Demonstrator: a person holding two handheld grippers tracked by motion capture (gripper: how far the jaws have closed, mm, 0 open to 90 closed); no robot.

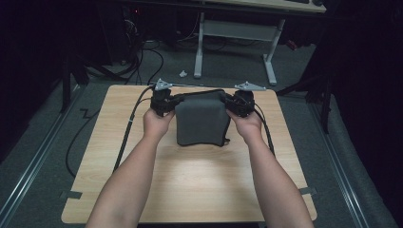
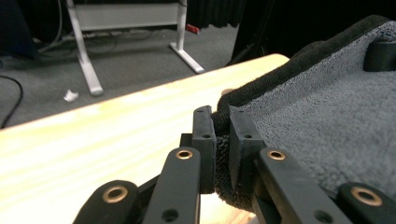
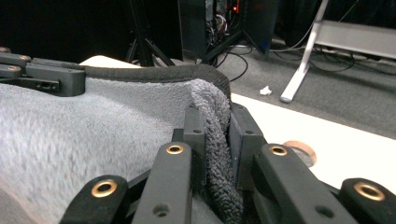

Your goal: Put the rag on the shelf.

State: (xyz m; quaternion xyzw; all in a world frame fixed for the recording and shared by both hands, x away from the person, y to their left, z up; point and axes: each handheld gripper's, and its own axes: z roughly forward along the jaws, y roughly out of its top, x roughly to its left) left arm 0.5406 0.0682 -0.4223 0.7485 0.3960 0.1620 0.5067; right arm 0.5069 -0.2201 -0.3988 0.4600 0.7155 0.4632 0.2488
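Observation:
A dark grey towel (image 1: 200, 121) lies folded on the wooden table (image 1: 190, 185), its far edge raised between both hands. My left gripper (image 1: 167, 100) is shut on the towel's far left corner; in the left gripper view the grey towel (image 2: 322, 107) is pinched at its black hem between the jaws of the left gripper (image 2: 222, 122). My right gripper (image 1: 236, 102) is shut on the far right corner, and the right gripper view has the towel (image 3: 93, 130) bunched between the jaws of the right gripper (image 3: 215, 116). The other gripper (image 3: 42, 74) holds the opposite corner.
Beyond the table's far edge stands a white desk frame (image 1: 235, 33) on grey carpet, with cables (image 1: 142, 57) and a scrap of white paper (image 1: 182, 73) on the floor. Each gripper's cable (image 1: 128, 128) trails across the table. A round copper-coloured mark (image 3: 299, 151) shows on the tabletop.

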